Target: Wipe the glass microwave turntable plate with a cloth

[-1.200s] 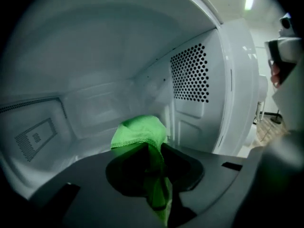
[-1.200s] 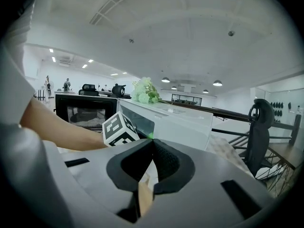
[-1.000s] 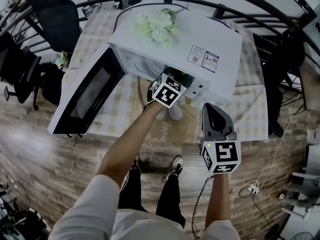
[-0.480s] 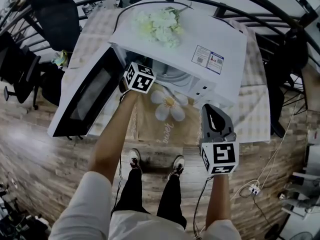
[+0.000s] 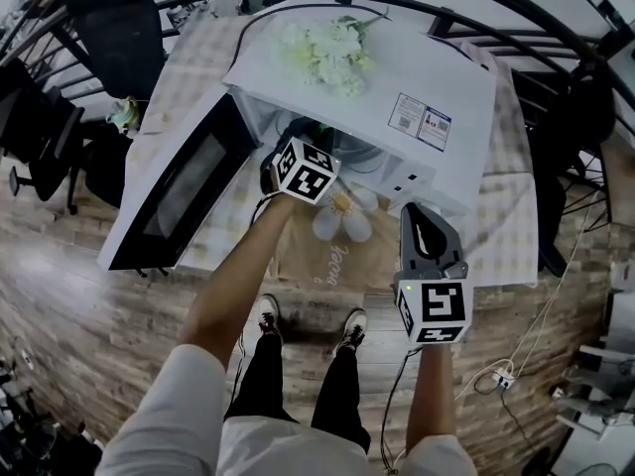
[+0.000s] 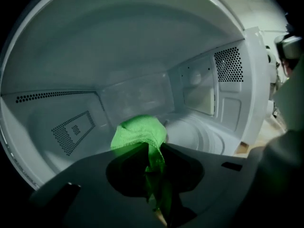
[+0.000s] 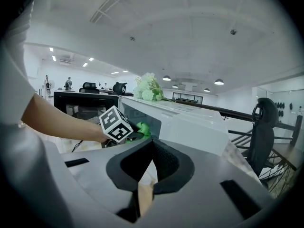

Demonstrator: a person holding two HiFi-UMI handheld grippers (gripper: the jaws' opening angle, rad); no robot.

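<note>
The microwave door [image 5: 169, 191] hangs open to the left of the left gripper [image 6: 153, 175], which reaches into the oven cavity [image 6: 118, 56] with its jaws clamped on a bunched green cloth [image 6: 140, 132]. The glass turntable plate [image 6: 202, 136] lies on the oven floor just ahead and right of those jaws. Farther right, outside the oven, the right gripper [image 7: 151, 144] is closed on nothing.

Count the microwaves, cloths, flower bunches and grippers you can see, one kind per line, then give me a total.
Microwave: 1
Cloth: 1
Flower bunch: 1
Grippers: 2 (left gripper, right gripper)
Total: 5
</note>
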